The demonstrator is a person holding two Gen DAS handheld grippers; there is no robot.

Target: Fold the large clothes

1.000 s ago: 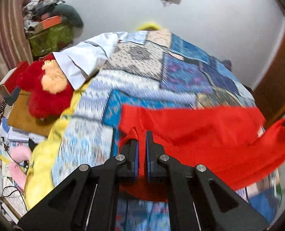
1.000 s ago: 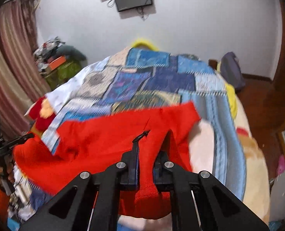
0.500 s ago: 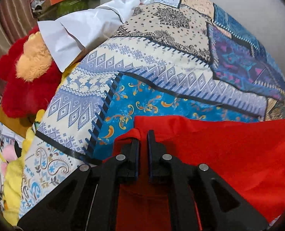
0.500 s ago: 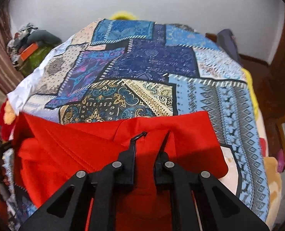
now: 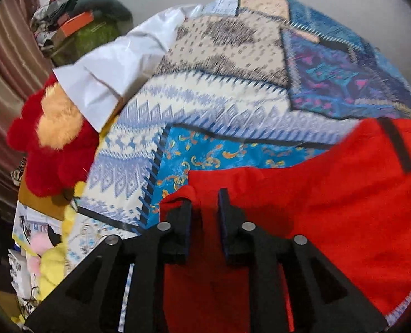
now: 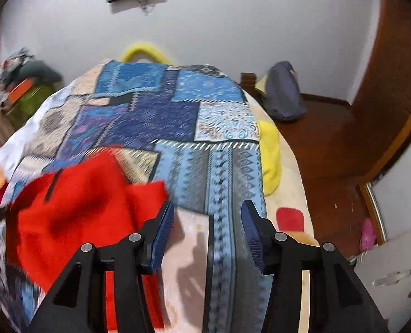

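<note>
A red plush toy (image 5: 50,149) sits at the bed's far left, the red garment (image 5: 330,194) lies on the patchwork bedspread (image 5: 205,105) beneath the left gripper (image 5: 204,216), fingers narrowly parted, and the right gripper (image 6: 207,230) gapes wide beside its edge.

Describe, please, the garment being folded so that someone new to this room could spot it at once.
Start at the bed covered by the patchwork quilt in blue and cream panels. On its near end lies the red garment, plain and unpatterned, with a short dark strap on it; the fluffy red plush toy sits off the bed's side.
</note>
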